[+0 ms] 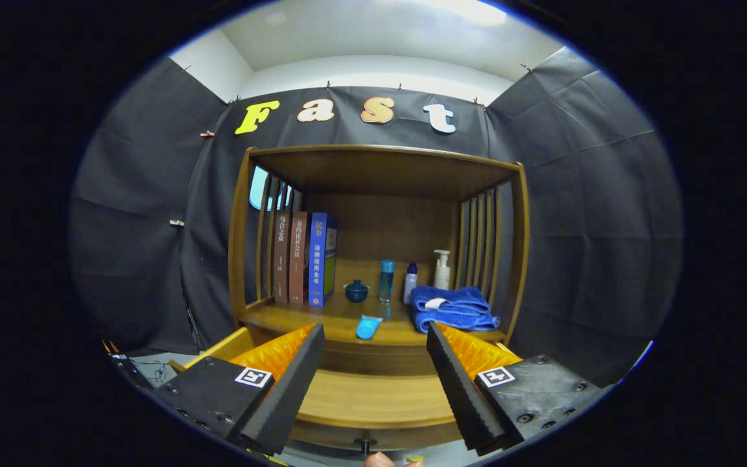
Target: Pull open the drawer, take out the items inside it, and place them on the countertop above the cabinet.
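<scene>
**Drawer pulled out below spread fingers, tube already on the countertop**

Fingers of the gripper (373, 383) stand wide apart with nothing between them but open air and the wood beyond. Below and just ahead of them lies the drawer (373, 405), drawn out toward the near side, its small dark knob (365, 445) at the near edge, midway between the two fingers. The drawer's long axis runs left to right, square to the line of the fingers. What remains inside it I cannot tell; the part in sight looks like bare wood, and the fingers hide its left and right ends.

Beyond the drawer, the countertop (321, 319) of the cabinet carries a blue tube (367, 326) lying near its front edge, slightly left of the midline between the fingers. Farther back stand three books (304, 257) at the left, a small dark lidded cup (356, 291), a tall blue bottle (386, 280), a small white bottle (410, 283) and a pump bottle (441, 269). A folded blue towel (452, 307) sits at the right, just beyond the right finger.

Any coming reach would, by my judgement, be downward into the drawer; the slatted side walls and the towel crowd the right of the countertop.
</scene>
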Action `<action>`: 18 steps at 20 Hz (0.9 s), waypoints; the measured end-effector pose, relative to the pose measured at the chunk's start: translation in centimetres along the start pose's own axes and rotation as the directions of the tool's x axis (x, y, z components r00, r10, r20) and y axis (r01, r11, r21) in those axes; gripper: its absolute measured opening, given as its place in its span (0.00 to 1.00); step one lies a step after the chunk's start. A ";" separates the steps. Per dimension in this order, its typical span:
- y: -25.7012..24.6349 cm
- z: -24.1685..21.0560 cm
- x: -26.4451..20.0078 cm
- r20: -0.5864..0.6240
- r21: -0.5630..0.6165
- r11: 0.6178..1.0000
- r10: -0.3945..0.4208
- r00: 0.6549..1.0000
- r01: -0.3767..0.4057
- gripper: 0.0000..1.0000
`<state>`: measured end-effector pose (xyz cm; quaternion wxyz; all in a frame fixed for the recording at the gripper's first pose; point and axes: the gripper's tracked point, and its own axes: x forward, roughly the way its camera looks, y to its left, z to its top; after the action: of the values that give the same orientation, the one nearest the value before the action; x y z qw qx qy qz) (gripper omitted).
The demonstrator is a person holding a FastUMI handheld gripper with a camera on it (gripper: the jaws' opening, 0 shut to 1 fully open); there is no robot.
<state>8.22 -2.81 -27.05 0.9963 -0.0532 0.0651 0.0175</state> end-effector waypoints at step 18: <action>1.8 -15.4 -4.0 -0.187 0.048 0.999 0.010 0.982 -0.002 1.00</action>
<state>2.27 -2.80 -41.86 0.9867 -0.0308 0.1590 0.0139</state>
